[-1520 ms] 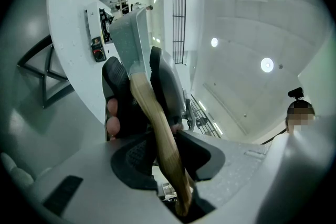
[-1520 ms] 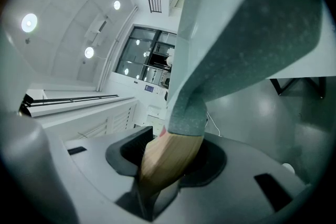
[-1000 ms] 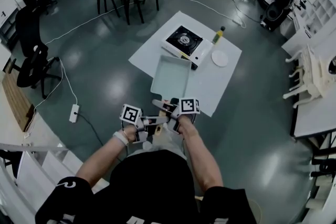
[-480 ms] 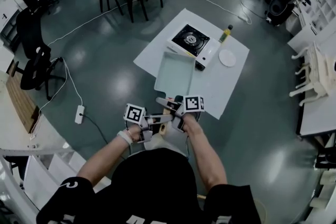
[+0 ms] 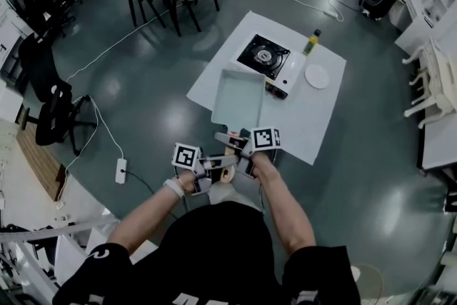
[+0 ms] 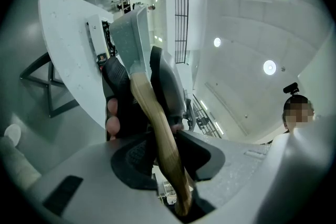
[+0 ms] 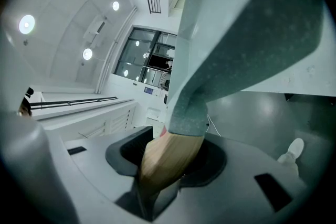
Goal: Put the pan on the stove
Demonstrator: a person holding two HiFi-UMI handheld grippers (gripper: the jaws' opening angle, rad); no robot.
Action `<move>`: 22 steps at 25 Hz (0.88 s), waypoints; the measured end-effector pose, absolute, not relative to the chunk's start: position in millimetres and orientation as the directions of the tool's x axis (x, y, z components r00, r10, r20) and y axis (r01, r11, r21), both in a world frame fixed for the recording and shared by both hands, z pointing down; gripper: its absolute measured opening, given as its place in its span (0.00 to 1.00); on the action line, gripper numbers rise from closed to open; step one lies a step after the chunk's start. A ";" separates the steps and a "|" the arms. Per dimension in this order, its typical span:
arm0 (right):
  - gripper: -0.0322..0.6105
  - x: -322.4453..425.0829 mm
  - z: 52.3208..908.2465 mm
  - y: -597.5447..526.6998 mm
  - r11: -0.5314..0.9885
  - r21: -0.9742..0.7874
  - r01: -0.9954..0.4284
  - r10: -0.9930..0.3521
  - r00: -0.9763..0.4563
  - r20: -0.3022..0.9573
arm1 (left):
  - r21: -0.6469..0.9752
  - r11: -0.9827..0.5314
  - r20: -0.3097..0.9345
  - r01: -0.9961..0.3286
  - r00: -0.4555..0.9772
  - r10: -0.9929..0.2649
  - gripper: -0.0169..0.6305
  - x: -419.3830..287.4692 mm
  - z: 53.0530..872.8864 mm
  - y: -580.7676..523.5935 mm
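A person stands holding two grippers, and both are clamped on one wooden handle [image 6: 157, 131]. It belongs to the single pan [image 5: 239, 100], a pale grey-green rectangular one held up in the air.

The left gripper [image 5: 216, 166] has its jaws closed narrowly on the tail end of the handle. Just ahead of those jaws, the right gripper [image 5: 232, 144] grips the same handle nearer the pan, with its jaws pressed on the wood. The grey-green neck of the pan begins right in front of the right jaws. From there the pan's body stretches straight out, away from the person.

Beyond the far end of the pan, farther ahead of both sets of jaws, one white counter [image 5: 314, 126] carries three things:
- One white stove [image 5: 263, 56] with a black top and a single burner sits straight ahead.
- One round white plate [image 5: 317, 76] lies just to the right of the stove.
- One yellow bottle with a dark cap [image 5: 311, 42] stands beyond the plate.

The pan is not on the stove. It hangs short of the stove, seen from above over the counter's near left part.

Down to the left of the jaws, one white power strip [image 5: 121, 170] lies on the grey floor.
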State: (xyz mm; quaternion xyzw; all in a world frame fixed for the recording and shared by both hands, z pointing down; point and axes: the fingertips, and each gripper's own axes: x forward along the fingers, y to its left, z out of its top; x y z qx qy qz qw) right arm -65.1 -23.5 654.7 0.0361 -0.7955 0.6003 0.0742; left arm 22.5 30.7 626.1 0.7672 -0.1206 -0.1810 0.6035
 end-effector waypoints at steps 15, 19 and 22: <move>0.28 -85.4 667.0 -71.2 0.247 -0.955 -0.164 -0.019 -0.986 0.165 | 0.975 -0.212 -0.142 0.067 0.922 -0.360 0.19 -1.0 636.0 -12.8; 0.28 -90.9 671.4 -83.5 0.254 -0.952 -0.168 -0.032 -0.986 0.166 | 0.977 -0.203 -0.133 0.063 0.927 -0.351 0.19 -8.0 641.9 -22.5; 0.28 -93.3 673.5 -91.6 0.240 -0.957 -0.164 -0.038 -0.987 0.159 | 0.974 -0.213 -0.143 0.071 0.929 -0.342 0.19 -9.6 642.7 -31.2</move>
